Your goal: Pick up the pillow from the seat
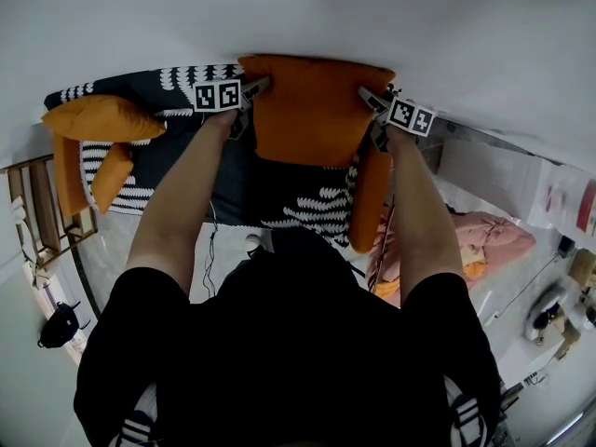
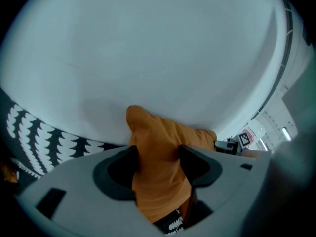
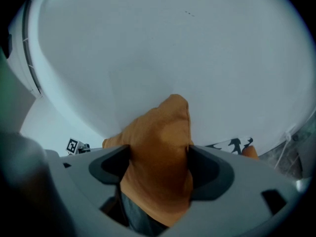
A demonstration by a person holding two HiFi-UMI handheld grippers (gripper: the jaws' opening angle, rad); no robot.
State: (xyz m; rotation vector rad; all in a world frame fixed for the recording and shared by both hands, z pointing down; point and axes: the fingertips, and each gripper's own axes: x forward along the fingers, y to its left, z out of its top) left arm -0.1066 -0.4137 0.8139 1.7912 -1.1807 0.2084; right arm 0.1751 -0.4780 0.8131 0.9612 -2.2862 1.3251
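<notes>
The orange pillow stands upright between the two grippers, its back against the white wall. Its left upper corner sits inside the jaws of the left gripper, its right upper corner inside those of the right gripper. Each pair of jaws is partly spread and pinches the bunched fabric (pads pressed into it on both sides). Below the jaws lies the dark patterned seat; whether the pillow's lower edge touches it is unclear.

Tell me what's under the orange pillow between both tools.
Dark seat fabric with a black-and-white patterned cover shows below the pillow; the spot right beneath it is covered.
</notes>
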